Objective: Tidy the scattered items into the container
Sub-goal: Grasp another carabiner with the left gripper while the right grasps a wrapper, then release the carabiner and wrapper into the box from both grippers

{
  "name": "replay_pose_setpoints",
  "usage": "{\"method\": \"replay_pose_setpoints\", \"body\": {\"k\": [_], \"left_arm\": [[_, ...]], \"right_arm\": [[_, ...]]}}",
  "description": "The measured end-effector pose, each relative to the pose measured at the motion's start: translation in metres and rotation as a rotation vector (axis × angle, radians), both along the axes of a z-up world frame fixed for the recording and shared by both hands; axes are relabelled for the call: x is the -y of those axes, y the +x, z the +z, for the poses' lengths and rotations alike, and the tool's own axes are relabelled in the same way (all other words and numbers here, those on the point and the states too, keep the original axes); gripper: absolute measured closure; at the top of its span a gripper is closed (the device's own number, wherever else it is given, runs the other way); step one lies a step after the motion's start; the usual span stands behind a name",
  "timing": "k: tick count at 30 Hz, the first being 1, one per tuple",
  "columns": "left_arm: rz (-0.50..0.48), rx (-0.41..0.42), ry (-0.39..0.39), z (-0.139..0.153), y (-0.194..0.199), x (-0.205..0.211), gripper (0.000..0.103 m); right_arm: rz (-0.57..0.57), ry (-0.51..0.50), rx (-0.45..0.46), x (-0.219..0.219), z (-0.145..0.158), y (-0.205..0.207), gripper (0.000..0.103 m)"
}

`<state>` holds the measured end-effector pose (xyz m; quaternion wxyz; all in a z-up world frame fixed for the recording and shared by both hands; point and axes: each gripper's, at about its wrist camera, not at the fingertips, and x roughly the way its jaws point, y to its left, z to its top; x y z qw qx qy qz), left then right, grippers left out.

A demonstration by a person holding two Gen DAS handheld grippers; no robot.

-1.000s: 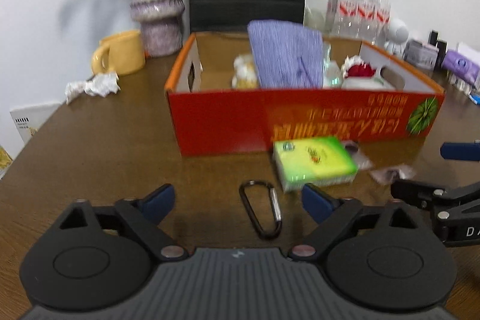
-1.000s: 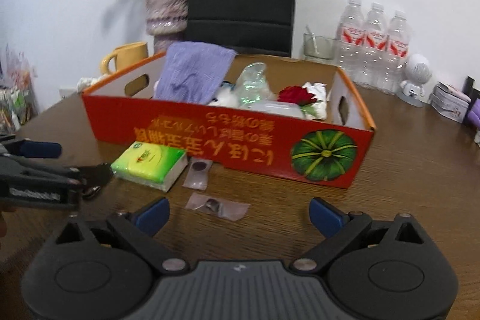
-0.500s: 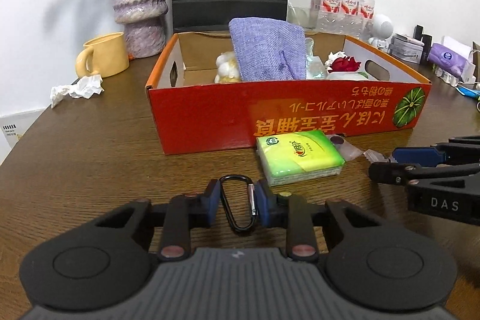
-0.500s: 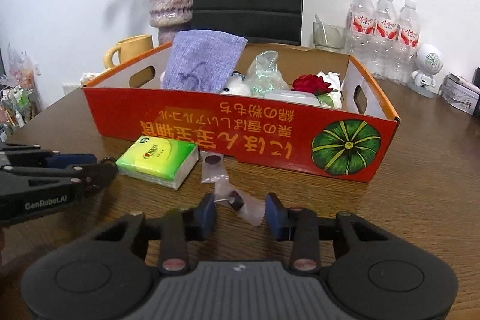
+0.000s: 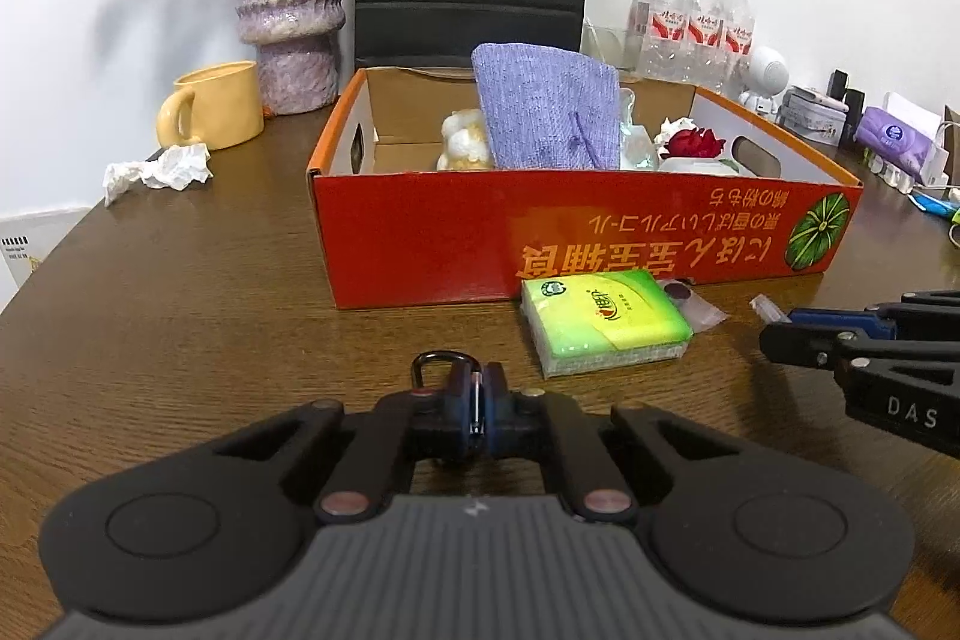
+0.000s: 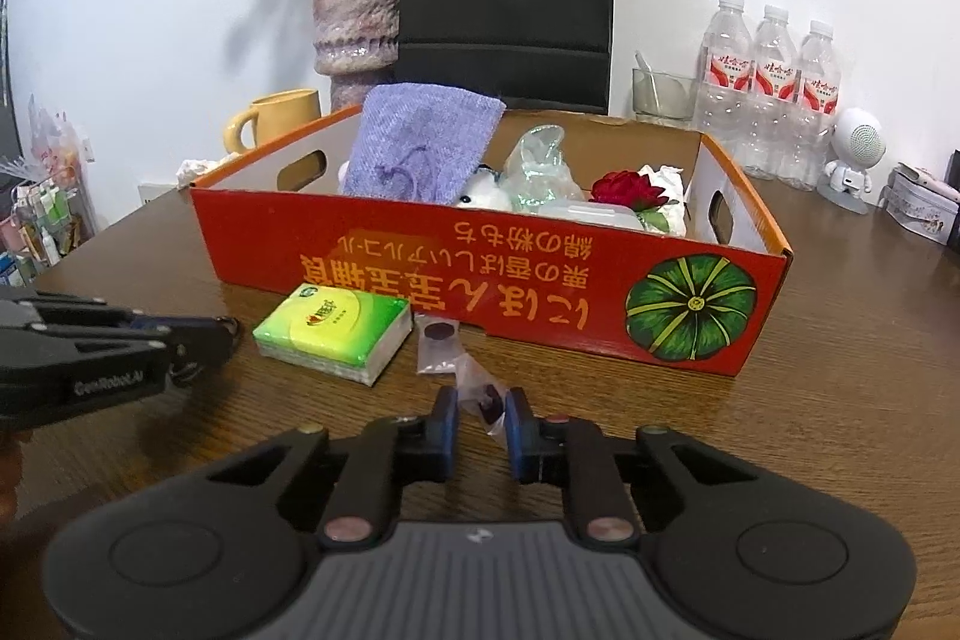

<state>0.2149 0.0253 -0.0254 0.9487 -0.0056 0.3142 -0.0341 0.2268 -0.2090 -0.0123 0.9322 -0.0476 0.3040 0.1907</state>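
Since the frame before, the left gripper (image 5: 474, 409) had squeezed fully onto the carabiner (image 5: 447, 370), standing it on edge above the table (image 5: 180, 316), short of the red box (image 5: 420, 232). From the right wrist, the right gripper (image 6: 481, 421) had closed further around a clear plastic packet (image 6: 480, 391), pinching it near the tissue pack (image 6: 336, 331) before the box.

Both wrist views sit low over the table (image 5: 180, 280), facing the red box (image 5: 456, 244) nearby; left view from its left, right from its right; both share box and tissue pack (image 6: 333, 328)
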Motion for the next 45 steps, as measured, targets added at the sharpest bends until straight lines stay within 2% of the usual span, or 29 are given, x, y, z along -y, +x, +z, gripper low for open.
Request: {"method": "replay_pose_setpoints", "body": {"k": [16, 22, 27, 30, 33, 37, 42, 43, 45], "left_arm": [[0.0, 0.107, -0.025, 0.018, -0.017, -0.001, 0.098], [-0.028, 0.17, -0.039, 0.042, -0.024, 0.002, 0.098], [-0.068, 0.252, -0.065, 0.08, -0.02, -0.001, 0.098], [-0.073, 0.307, -0.039, 0.103, -0.005, 0.003, 0.098], [-0.064, 0.321, -0.041, 0.112, 0.022, 0.007, 0.098], [-0.029, 0.291, -0.065, 0.099, 0.064, 0.007, 0.098], [-0.044, 0.193, -0.092, 0.075, 0.11, 0.005, 0.098], [-0.044, 0.179, -0.096, 0.071, 0.116, 0.003, 0.095], [-0.022, 0.159, -0.101, 0.066, 0.124, 0.0, 0.054]], "right_arm": [[0.001, 0.039, 0.038, 0.006, 0.01, -0.009, 0.095], [-0.001, 0.077, 0.069, 0.014, 0.024, -0.011, 0.095], [0.004, 0.117, 0.123, 0.022, 0.051, -0.007, 0.095], [-0.006, 0.112, 0.164, 0.025, 0.069, 0.007, 0.095], [-0.023, 0.103, 0.185, 0.025, 0.08, 0.03, 0.095], [-0.05, 0.115, 0.161, 0.025, 0.078, 0.07, 0.095], [-0.047, 0.09, 0.103, 0.016, 0.057, 0.114, 0.094], [-0.045, 0.079, 0.09, 0.013, 0.053, 0.121, 0.091], [-0.054, 0.066, 0.069, 0.01, 0.047, 0.132, 0.068]]}}
